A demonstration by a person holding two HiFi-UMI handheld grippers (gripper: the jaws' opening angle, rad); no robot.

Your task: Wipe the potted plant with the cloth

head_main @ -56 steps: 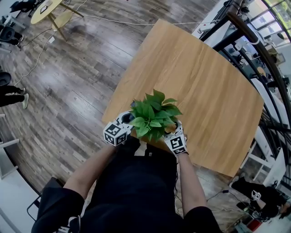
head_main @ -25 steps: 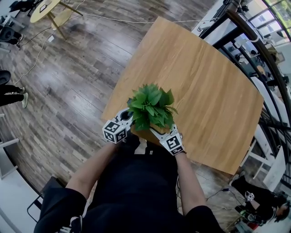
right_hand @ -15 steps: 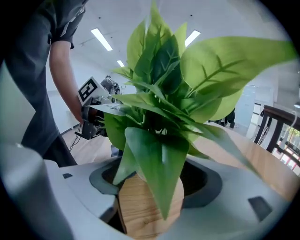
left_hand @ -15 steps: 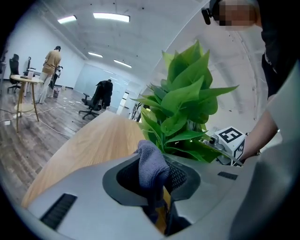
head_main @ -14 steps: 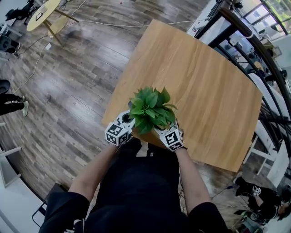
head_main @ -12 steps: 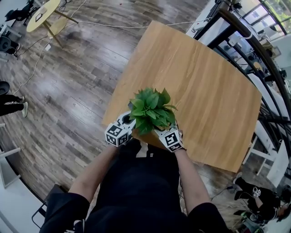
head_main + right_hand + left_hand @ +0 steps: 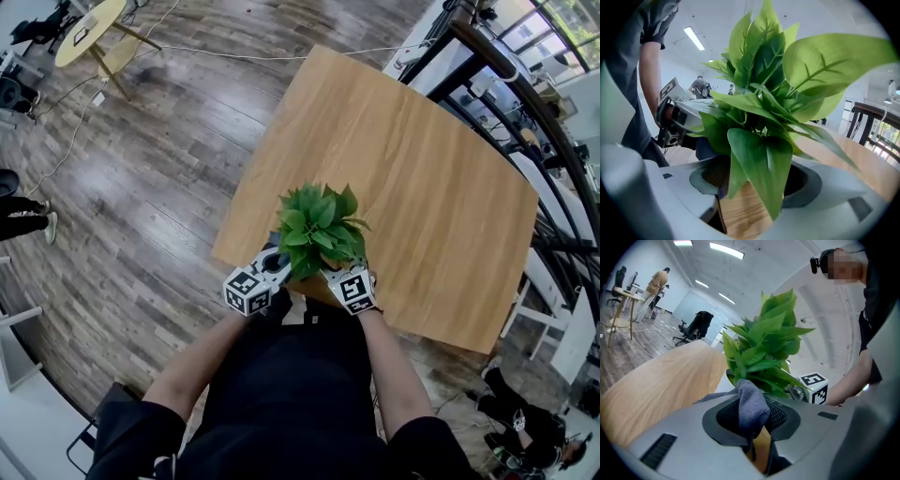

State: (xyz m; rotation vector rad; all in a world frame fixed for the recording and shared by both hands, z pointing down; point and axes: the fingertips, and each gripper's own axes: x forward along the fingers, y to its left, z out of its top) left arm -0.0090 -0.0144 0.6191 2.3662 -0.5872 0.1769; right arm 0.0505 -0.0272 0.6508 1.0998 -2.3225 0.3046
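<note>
The potted plant [image 7: 322, 228] has broad green leaves and a square wooden pot [image 7: 743, 206]. My right gripper [image 7: 334, 274] is shut on that pot and holds it up over the near edge of the table; the leaves [image 7: 759, 103] fill the right gripper view. My left gripper [image 7: 278, 264] is shut on a grey cloth [image 7: 750, 404], which bulges up between its fingers. The cloth sits right against the lower leaves [image 7: 764, 348] on the plant's left side. The pot [image 7: 761, 446] shows just behind the cloth. In the head view the cloth is hidden by leaves.
The wooden table [image 7: 403, 159] stretches away in front of me. A black railing [image 7: 525, 94] and desks run along its right side. Dark wood floor lies to the left, with a small round table [image 7: 89, 21] far off and a person's feet [image 7: 23, 202] at the left edge.
The plant has been raised off the table's edge in the right gripper. In the last half second the left gripper moved right, closer in against the leaves.
</note>
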